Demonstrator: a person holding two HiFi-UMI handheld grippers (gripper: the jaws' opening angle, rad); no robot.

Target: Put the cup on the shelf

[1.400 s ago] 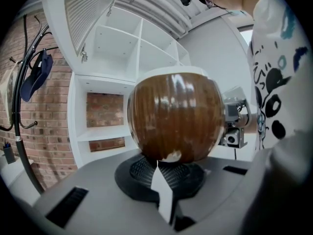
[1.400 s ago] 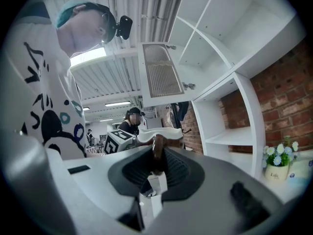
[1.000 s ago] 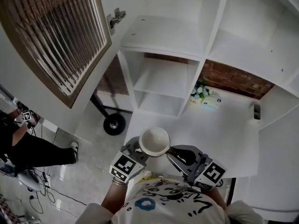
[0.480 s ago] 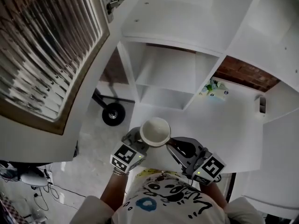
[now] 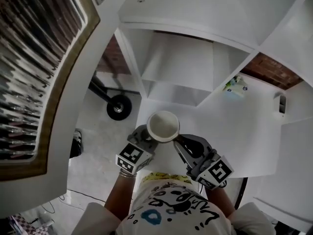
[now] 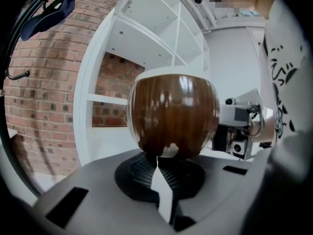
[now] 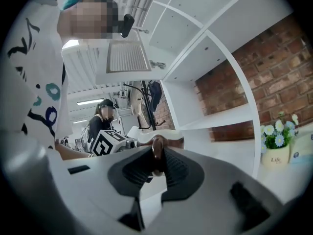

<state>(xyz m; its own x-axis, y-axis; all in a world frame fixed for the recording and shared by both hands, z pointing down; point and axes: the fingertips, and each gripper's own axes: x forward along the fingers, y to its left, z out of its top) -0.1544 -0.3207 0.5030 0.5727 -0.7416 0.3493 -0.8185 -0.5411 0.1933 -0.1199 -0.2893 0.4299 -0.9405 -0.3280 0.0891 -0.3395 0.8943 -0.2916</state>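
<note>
We steady the cup before the shelf: left gripper jaws nip its base, right gripper jaws pinch its rim.

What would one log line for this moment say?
cup upright, not on shelf | left gripper shut on cup | right gripper shut on cup rim

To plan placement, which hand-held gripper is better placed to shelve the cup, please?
Probably the left hand-held gripper: it grips the cup near its base; the right hand-held gripper only pinches its edge.
</note>
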